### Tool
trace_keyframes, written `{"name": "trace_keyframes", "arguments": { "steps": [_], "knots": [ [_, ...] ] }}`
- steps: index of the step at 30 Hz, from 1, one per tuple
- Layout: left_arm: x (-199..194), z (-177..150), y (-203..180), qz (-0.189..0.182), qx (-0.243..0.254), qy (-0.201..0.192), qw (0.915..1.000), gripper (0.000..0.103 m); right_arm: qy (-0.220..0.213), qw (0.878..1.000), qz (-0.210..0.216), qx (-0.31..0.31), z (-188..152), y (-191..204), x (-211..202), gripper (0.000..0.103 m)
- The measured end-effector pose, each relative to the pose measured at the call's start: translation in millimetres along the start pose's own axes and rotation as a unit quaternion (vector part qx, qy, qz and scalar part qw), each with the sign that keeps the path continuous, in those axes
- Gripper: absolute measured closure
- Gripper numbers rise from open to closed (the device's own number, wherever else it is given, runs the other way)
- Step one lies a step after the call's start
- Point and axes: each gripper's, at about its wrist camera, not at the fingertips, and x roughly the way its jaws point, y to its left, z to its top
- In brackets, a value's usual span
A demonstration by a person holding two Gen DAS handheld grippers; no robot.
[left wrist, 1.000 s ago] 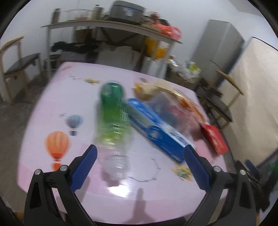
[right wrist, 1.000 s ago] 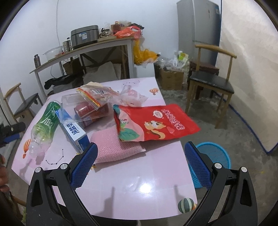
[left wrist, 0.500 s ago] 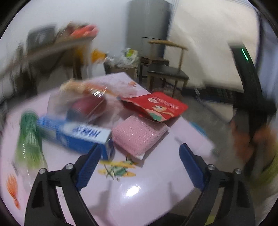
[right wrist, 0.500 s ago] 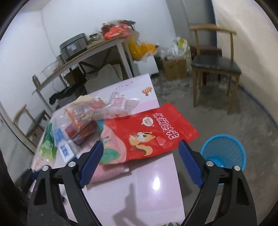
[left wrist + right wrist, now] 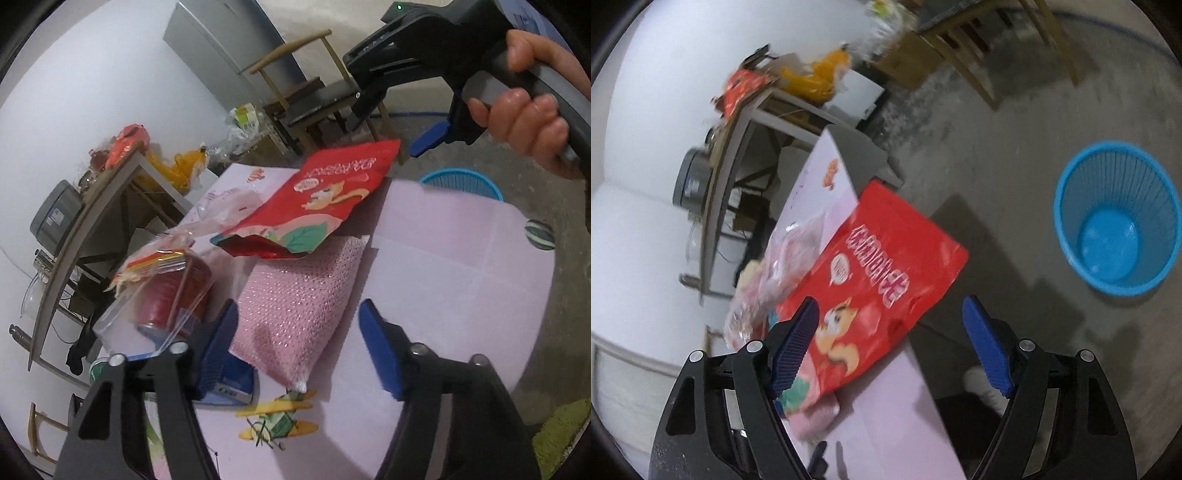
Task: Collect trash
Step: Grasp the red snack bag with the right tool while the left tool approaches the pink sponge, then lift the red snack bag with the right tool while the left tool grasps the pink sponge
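The left tongs point(image 5: 295, 339) have just been closing, yet the jaws stand apart with the near end of the pink pad point(image 5: 299, 295) between them and neither finger visibly pressing on it, so nothing is held. The pad lies on the counter point(image 5: 461, 266), and the near end of the red bag point(image 5: 317, 199) rests on top of its far end. If the left tongs clamp and lift the pad, the bag would likely be tipped or dragged, and since its far corner already overhangs the counter's edge, it could slide to the floor. To the left, a crinkled clear wrapper with a red tub point(image 5: 173, 295) sits just beside the left finger, close enough to be nudged or caught by mistake.

The right tongs point(image 5: 890, 343) have also just been closing and are released too, empty, with the bag's right edge between the jaws. The bag is thin and flat; a pinch on that overhanging edge may slip.

The blue bin point(image 5: 1115, 218) stands on the floor, well apart to the right, so a loose grip could drop the trash short.
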Motion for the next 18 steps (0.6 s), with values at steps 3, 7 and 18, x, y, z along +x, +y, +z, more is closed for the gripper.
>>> {"name": "trace_keyframes", "arguments": {
  "steps": [3, 7, 18],
  "knots": [
    [6.7, 3.7, -2.9, -0.006, 0.003, 0.014, 0.9999, 0.050, 0.017, 0.999, 0.027, 0.043, 8.5, -15.2, 13.2, 0.028],
    [10.8, 5.2, -4.2, -0.002, 0.002, 0.022, 0.9997, 0.056, 0.027, 0.996, 0.048, 0.066, 10.6, -22.1, 19.6, 0.041],
    [-8.8, 4.5, -16.0, -0.014, -0.009, 0.014, 0.9998, 0.071, 0.027, 0.994, 0.071, 0.082, 9.4, -32.0, 2.2, 0.096]
  ]
}}
